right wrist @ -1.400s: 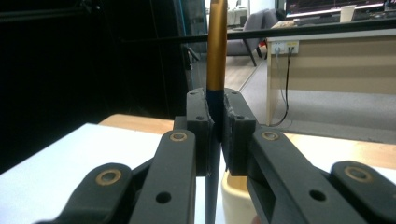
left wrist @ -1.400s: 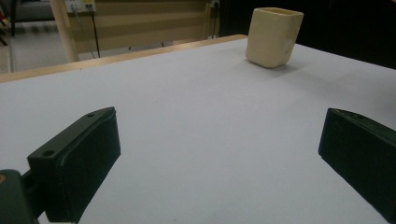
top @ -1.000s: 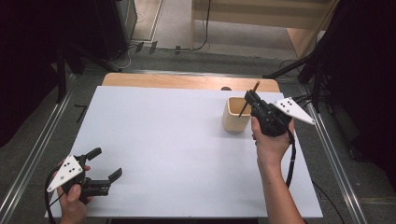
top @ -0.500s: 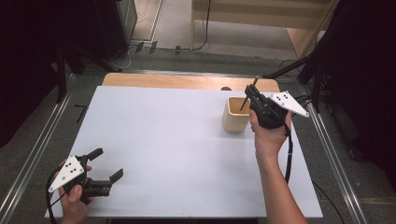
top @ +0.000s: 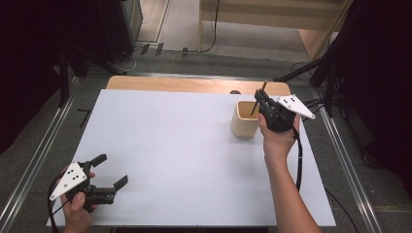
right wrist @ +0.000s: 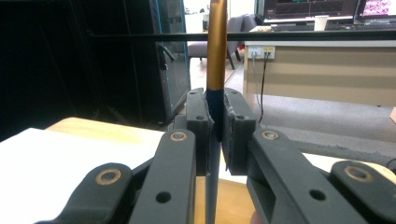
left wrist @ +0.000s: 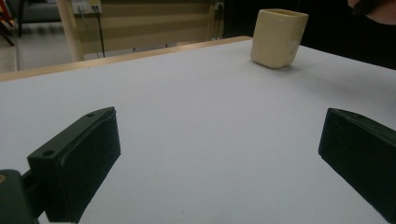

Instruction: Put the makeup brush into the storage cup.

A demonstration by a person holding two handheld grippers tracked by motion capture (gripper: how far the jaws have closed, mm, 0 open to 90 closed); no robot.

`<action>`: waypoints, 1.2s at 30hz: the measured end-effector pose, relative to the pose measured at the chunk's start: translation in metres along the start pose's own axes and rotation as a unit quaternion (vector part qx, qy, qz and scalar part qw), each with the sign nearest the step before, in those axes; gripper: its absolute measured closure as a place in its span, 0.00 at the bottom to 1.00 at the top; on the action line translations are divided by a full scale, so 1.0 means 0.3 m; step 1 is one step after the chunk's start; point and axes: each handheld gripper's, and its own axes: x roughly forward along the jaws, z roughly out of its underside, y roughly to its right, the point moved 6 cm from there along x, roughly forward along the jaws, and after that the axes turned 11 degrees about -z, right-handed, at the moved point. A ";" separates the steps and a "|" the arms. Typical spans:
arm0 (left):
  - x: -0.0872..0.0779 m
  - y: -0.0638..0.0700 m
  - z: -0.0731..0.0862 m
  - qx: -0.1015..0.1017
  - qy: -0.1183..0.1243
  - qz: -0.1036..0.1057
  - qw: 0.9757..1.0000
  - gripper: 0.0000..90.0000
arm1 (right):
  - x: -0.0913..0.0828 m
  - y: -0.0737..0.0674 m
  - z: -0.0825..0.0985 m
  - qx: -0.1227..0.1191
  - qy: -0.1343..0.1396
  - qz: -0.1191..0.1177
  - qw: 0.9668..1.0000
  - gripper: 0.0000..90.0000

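A cream square cup (top: 244, 124) stands at the far right of the white table (top: 170, 141). My right gripper (top: 260, 100) hovers just right of the cup, shut on a pen (top: 257, 99) with a gold upper part and a dark blue lower part. The pen leans over the cup, its lower end at the cup's opening. In the right gripper view the pen (right wrist: 216, 46) stands upright between the pressed pads of my right gripper (right wrist: 216, 126). My left gripper (top: 111, 170) rests at the near left corner, open and holding nothing. In the left gripper view my left gripper (left wrist: 219, 154) faces the distant cup (left wrist: 279, 31).
A bare wooden strip (top: 170, 83) runs along the table's far edge, with a small dark object (top: 234, 92) behind the cup. Metal rails (top: 340, 145) flank the table. The right gripper's cable (top: 297, 155) hangs beside the forearm.
The right hand has shifted slightly and sunk a little with the pen over the cup. The left gripper has stayed in place, open.
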 end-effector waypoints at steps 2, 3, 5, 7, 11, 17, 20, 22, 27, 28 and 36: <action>0.000 0.000 0.000 -0.002 0.000 0.000 1.000 0.00 | 0.007 0.011 0.020 0.002 -0.005 0.004 1.000 0.93; 0.001 0.000 0.001 -0.002 0.000 0.000 1.000 0.00 | 0.009 0.016 0.027 0.003 -0.006 0.007 1.000 0.93; 0.002 0.000 0.002 0.000 -0.002 0.000 1.000 0.00 | 0.011 0.020 0.034 0.005 -0.009 0.008 1.000 0.93; 0.004 0.003 0.002 0.000 -0.002 0.001 1.000 0.00 | 0.016 0.026 0.047 0.004 -0.017 0.010 1.000 0.93; 0.005 0.004 0.003 0.000 -0.004 0.001 1.000 0.00 | 0.026 0.029 0.062 0.000 -0.026 0.010 1.000 0.93; 0.006 0.000 0.005 -0.003 -0.006 -0.001 1.000 0.00 | 0.036 0.041 0.109 0.007 -0.039 0.018 0.999 0.93; 0.006 -0.001 0.005 -0.005 -0.007 -0.002 1.000 0.00 | 0.042 0.045 0.136 0.007 -0.053 0.022 0.998 0.93; 0.007 -0.001 0.005 -0.005 -0.007 -0.002 1.000 0.00 | 0.046 0.047 0.149 0.007 -0.053 0.024 0.998 0.93; 0.007 -0.001 0.006 -0.003 -0.008 -0.001 1.000 0.00 | 0.053 0.055 0.185 0.012 -0.065 0.029 0.997 0.93; 0.007 -0.001 0.006 -0.003 -0.008 0.000 1.000 0.00 | 0.053 0.056 0.192 0.012 -0.068 0.030 0.997 0.93; 0.004 -0.002 0.003 -0.007 -0.005 0.000 1.000 0.00 | 0.015 0.059 0.159 0.042 -0.047 0.029 0.998 0.55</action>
